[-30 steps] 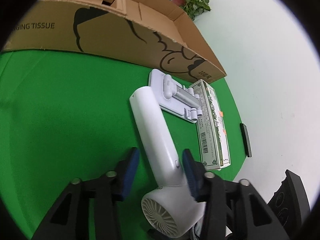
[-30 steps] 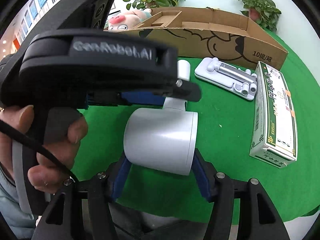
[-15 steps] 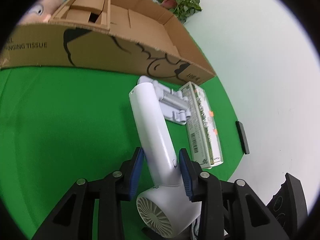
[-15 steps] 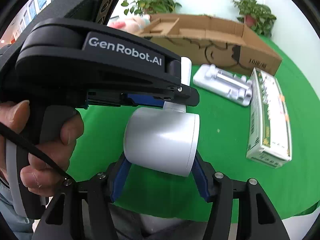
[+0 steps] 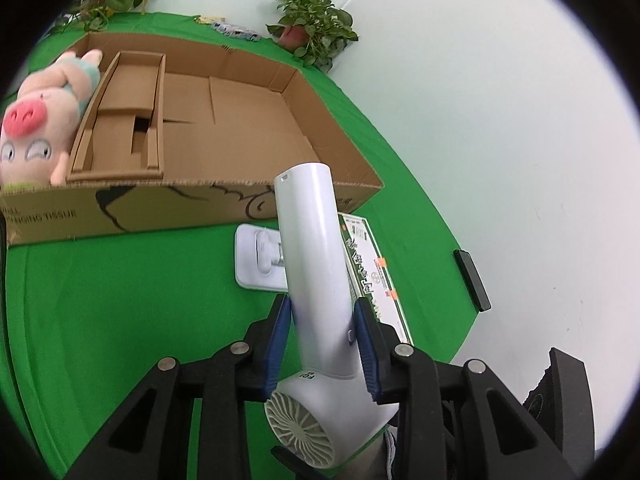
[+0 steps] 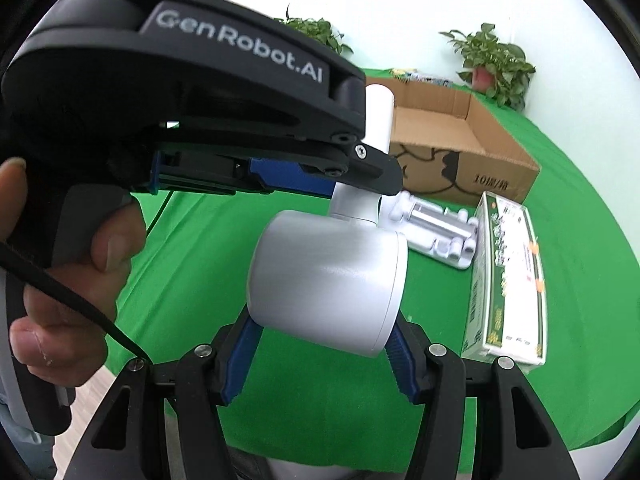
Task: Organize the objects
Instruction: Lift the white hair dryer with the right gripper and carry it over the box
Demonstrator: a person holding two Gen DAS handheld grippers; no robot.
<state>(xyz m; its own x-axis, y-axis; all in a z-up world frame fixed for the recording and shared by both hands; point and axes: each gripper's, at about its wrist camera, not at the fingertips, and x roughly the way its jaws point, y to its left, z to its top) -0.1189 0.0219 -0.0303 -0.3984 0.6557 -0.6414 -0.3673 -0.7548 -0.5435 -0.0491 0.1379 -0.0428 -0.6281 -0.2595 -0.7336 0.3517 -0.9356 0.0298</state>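
The hair dryer (image 5: 320,280) hangs above the green surface (image 5: 120,300), handle pointing toward the far cardboard box (image 5: 240,120), left tongs (image 5: 322,344) closing on its handle, right tongs (image 6: 320,356) clamping its barrel.

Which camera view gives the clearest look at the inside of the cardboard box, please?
The left wrist view: it looks down into the cardboard box, showing its floor, divider insert and the plush pig at one end. The right wrist view shows only its outer printed wall and one corner, mostly hidden behind the left gripper.
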